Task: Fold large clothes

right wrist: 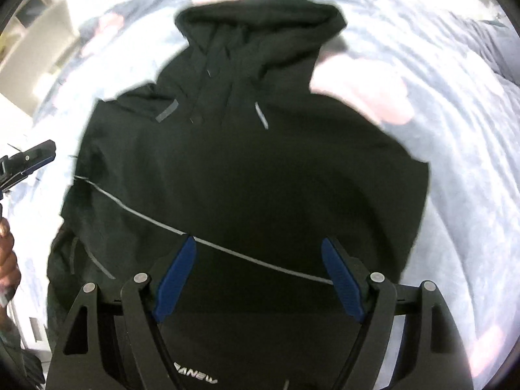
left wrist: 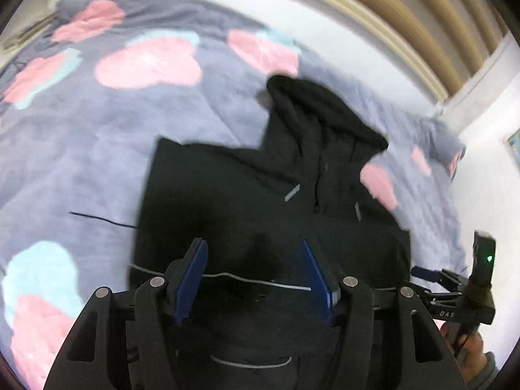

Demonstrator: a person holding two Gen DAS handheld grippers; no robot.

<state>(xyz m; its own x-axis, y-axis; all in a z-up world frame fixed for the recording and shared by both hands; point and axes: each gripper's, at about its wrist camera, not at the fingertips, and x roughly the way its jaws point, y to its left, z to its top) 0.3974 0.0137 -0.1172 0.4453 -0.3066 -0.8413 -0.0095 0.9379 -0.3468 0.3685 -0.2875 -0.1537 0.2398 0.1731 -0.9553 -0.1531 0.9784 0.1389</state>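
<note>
Left wrist view: black hooded jacket lying flat on a bed, over a grey blanket with pink and teal patches, hood pointing away; left gripper released, blue pads spread above the jacket's lower part, nothing clamped. Right wrist view: same jacket, grey reflective stripe across it; right gripper released wide over the hem area, empty.

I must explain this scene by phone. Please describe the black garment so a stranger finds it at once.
Look at the grey bedspread with pink patches. On it lies a black hoodie, hood away from the camera. Thin pale lines cross it; nothing else there is black.
</note>
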